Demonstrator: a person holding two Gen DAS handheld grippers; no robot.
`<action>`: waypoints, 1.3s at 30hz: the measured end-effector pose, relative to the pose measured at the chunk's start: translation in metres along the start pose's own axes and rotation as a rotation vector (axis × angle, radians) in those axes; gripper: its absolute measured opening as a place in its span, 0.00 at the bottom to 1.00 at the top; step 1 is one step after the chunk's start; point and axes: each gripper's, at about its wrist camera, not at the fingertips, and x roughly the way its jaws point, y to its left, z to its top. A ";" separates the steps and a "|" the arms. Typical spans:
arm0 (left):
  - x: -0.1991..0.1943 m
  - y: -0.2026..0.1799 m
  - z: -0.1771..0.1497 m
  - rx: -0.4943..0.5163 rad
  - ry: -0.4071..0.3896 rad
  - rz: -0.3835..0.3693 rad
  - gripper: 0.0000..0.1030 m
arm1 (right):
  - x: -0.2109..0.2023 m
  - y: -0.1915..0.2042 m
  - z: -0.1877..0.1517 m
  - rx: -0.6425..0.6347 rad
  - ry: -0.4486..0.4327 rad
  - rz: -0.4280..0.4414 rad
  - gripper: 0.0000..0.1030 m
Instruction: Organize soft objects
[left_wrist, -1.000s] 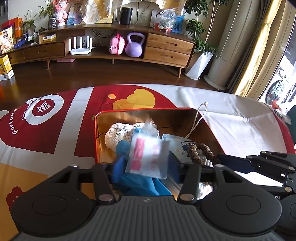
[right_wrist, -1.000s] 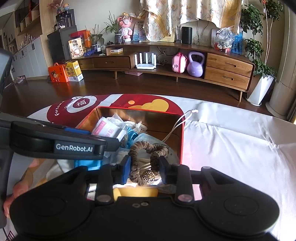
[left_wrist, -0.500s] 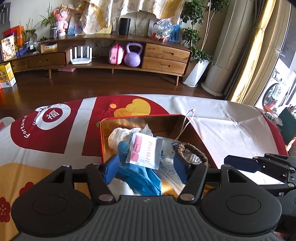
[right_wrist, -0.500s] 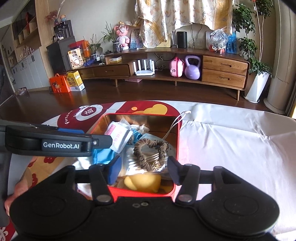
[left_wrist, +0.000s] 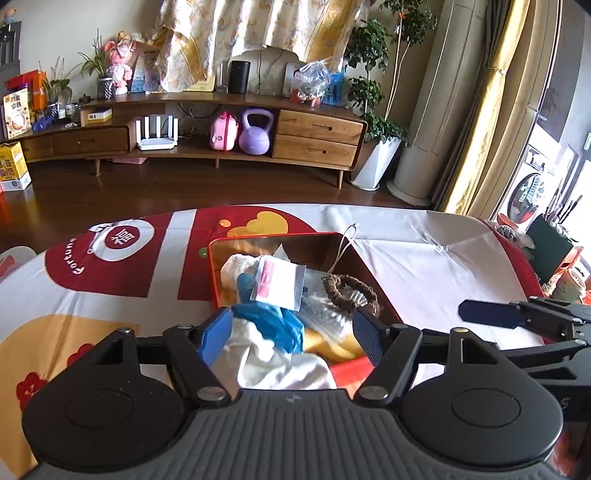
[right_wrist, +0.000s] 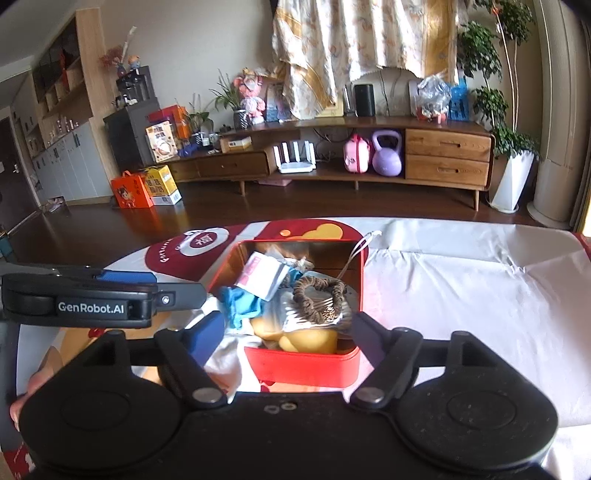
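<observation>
A red tin box (left_wrist: 216, 275) (right_wrist: 303, 363) on the table holds soft things: a white packet with pink print (left_wrist: 279, 282) (right_wrist: 260, 277), a blue glove (left_wrist: 269, 323) (right_wrist: 238, 304), a brown braided hair tie (left_wrist: 351, 290) (right_wrist: 319, 297), a white mesh pouch (left_wrist: 236, 267), a yellow item (right_wrist: 306, 339) and a white cloth (left_wrist: 273, 363) hanging over the near-left edge. My left gripper (left_wrist: 291, 334) is open and empty, above the box's near side. My right gripper (right_wrist: 290, 332) is open and empty, just in front of the box.
The table carries a red, white and yellow cloth (left_wrist: 110, 273). A white cord loop (left_wrist: 345, 243) hangs over the box's far right wall. The left gripper's body (right_wrist: 81, 301) shows at the left of the right wrist view. A wooden cabinet (left_wrist: 317, 136) stands across the room.
My left gripper let go of the white packet and my right let go of the hair tie. Both opened and pulled back and up from the box, leaving the items inside.
</observation>
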 end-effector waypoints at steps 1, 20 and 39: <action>-0.004 0.000 -0.002 -0.001 -0.003 -0.005 0.73 | -0.004 0.002 -0.002 -0.004 -0.005 0.000 0.78; -0.071 -0.006 -0.046 0.059 -0.075 -0.031 0.98 | -0.051 0.011 -0.026 0.035 -0.087 -0.003 1.00; -0.124 -0.014 -0.078 0.027 -0.134 -0.062 1.00 | -0.092 0.028 -0.053 0.035 -0.157 0.047 1.00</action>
